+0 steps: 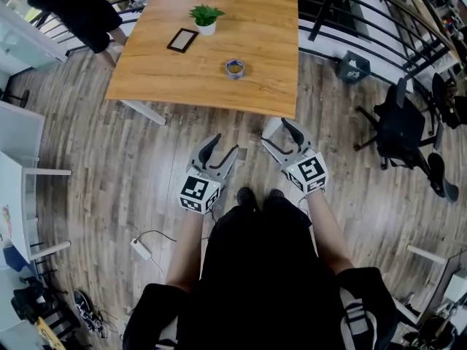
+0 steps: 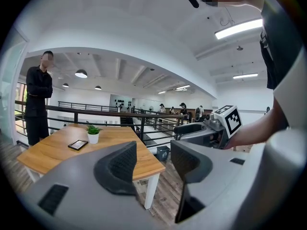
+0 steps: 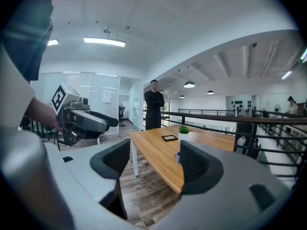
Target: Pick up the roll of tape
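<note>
Roll of tape (image 1: 234,68): on wooden table (image 1: 168,79), untouched.
Left gripper (image 1: 225,146): jaws apart, empty.
Right gripper (image 1: 276,133): jaws apart, empty.

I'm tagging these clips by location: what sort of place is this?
Likely an open-plan office on a mezzanine: a black metal railing runs along the edge, a black wheeled office chair stands near it, and a light wooden table sits nearby.

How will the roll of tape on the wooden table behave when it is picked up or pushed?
The roll of tape lies flat on the table, hole upward, so it probably will not roll unless tipped on edge. It looks small and stiff, likely light; a push may slide it.
</note>
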### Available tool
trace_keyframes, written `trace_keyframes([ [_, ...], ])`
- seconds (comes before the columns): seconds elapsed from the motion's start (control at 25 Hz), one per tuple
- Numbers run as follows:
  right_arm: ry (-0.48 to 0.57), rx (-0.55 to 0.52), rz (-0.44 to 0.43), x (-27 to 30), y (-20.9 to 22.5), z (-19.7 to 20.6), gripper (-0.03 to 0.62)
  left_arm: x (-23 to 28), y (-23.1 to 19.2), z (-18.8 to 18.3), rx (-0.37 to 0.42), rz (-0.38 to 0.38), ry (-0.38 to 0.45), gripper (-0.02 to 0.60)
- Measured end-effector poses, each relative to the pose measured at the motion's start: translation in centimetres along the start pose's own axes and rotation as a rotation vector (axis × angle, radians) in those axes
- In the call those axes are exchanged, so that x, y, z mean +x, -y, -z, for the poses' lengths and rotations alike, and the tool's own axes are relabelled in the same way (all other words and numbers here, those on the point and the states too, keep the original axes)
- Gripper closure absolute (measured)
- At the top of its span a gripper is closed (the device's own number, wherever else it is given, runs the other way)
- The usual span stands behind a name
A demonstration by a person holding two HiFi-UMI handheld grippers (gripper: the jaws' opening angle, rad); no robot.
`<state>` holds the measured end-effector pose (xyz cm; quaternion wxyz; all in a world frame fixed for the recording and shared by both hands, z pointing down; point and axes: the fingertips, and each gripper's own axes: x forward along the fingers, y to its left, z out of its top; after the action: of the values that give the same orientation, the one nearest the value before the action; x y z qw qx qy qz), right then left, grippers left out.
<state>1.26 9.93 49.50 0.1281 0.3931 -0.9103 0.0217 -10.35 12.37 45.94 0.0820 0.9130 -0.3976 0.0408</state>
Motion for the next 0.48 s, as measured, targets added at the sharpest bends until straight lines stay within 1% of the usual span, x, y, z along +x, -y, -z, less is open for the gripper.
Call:
trace_keyframes([
  [0.24,-0.017,0.023,0.023,0.2,0.2,1.0,0.255,0.2,-0.8,0.5,-0.002,0.005,-0.015,0.364],
  [0.48,-0.018,0.024,0.032,1.2,0.9,1.0,0.256,0.9,-1.9,0.6,-0.004,0.009,-0.024,0.364],
])
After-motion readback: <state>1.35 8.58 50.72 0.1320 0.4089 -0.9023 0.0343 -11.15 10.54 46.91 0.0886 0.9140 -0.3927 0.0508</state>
